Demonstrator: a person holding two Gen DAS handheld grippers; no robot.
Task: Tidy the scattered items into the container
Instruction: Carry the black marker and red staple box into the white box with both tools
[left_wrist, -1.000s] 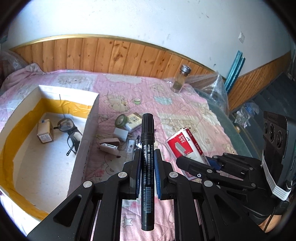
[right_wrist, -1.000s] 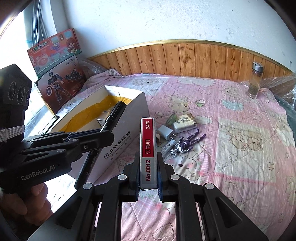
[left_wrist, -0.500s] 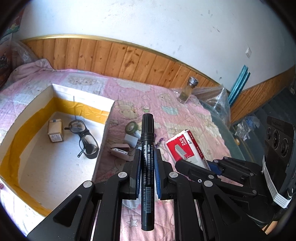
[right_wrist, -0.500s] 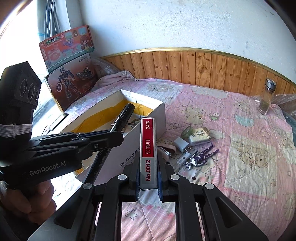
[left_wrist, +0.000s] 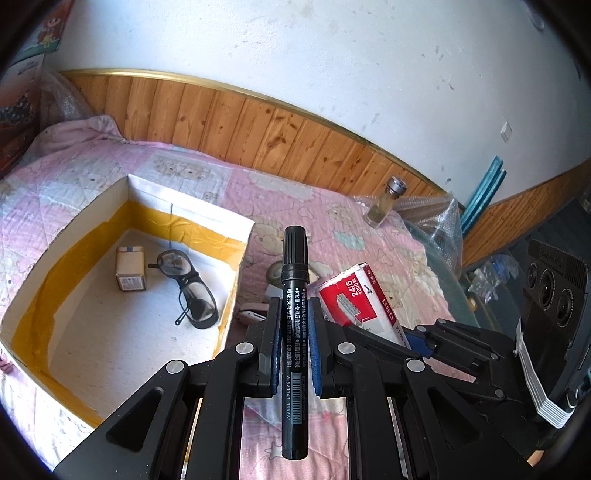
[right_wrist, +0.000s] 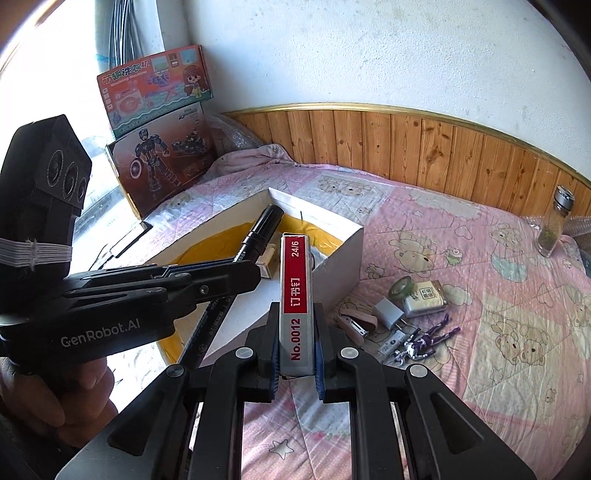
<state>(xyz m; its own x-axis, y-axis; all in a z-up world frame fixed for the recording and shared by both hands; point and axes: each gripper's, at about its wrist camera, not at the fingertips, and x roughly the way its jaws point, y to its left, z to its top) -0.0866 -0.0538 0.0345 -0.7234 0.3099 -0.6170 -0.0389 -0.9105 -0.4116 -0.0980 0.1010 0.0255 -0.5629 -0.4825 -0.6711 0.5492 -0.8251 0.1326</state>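
My left gripper (left_wrist: 293, 314) is shut on a black marker (left_wrist: 294, 266) that stands up between its pads, just right of the white container box (left_wrist: 192, 218) with yellow tape inside. The box holds a small cardboard carton (left_wrist: 130, 267) and a pair of glasses (left_wrist: 188, 288). My right gripper (right_wrist: 295, 332) is shut on a red and white staple box (right_wrist: 295, 273), close to the container's near wall (right_wrist: 343, 258). The right wrist view shows the left gripper (right_wrist: 229, 273) and its marker (right_wrist: 264, 225) above the box's open top.
On the pink quilt right of the box lie a tape roll (right_wrist: 400, 286), a white charger (right_wrist: 388, 312), a small packet (right_wrist: 424, 297), a purple figure (right_wrist: 424, 341) and a pink stapler (right_wrist: 354, 321). A glass jar (right_wrist: 554, 225) stands by the wooden headboard. Toy cartons (right_wrist: 159, 110) lean at the far left.
Both grippers have moved left and slightly up toward the container, each with its item still held. The box's inside now shows more fully in the left wrist view.
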